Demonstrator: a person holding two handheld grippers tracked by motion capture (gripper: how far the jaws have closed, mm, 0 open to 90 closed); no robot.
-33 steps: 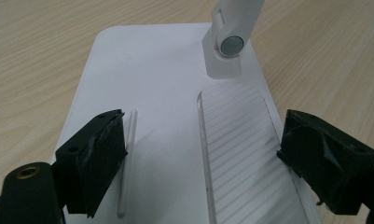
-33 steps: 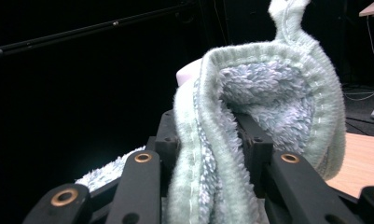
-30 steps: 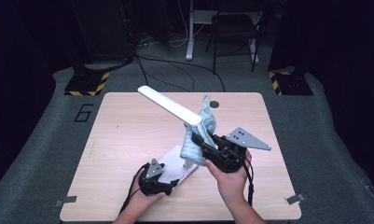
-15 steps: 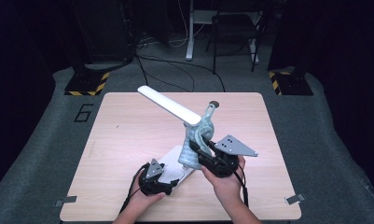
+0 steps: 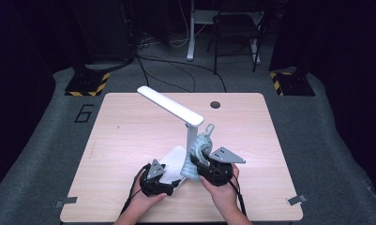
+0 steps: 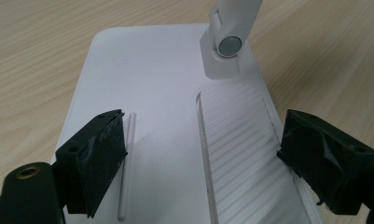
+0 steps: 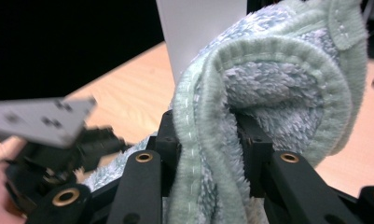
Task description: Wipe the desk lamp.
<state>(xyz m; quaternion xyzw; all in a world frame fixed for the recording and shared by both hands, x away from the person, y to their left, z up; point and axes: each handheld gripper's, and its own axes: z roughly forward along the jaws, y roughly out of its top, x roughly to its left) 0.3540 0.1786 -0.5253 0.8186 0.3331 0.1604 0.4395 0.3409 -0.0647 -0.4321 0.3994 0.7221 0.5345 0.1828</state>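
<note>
While pinching a bunched pale-green towel [image 7: 250, 116] between its black jaws, right claw [image 5: 205, 165] held against the upright stem of the white desk lamp [image 5: 191, 136], cloth pressed to the stem just above the base. Left claw [image 5: 169, 183] spread wide and set low over the flat white lamp base [image 6: 142, 93], a jaw at either side, neither seen to press it; ribbed panel and thin groove of the base between them, hinge of the stem beyond. Lamp head [image 5: 169, 105] angled up and away toward the far left. Lamp, towel and both claws gathered at the near middle of the worktop [image 5: 129, 136], pale wood grain, otherwise bare apart from a small dark hole [image 5: 215, 104] near the far edge. Broad open wood left, right and beyond the lamp; near edge just behind the hands. Around the worktop, dark grey carpet [image 5: 45, 154] with a painted number, yellow-and-black striped stand feet [image 5: 87, 86] at the far corners, trailing cables and chair legs in a dim, black-curtained room.
</note>
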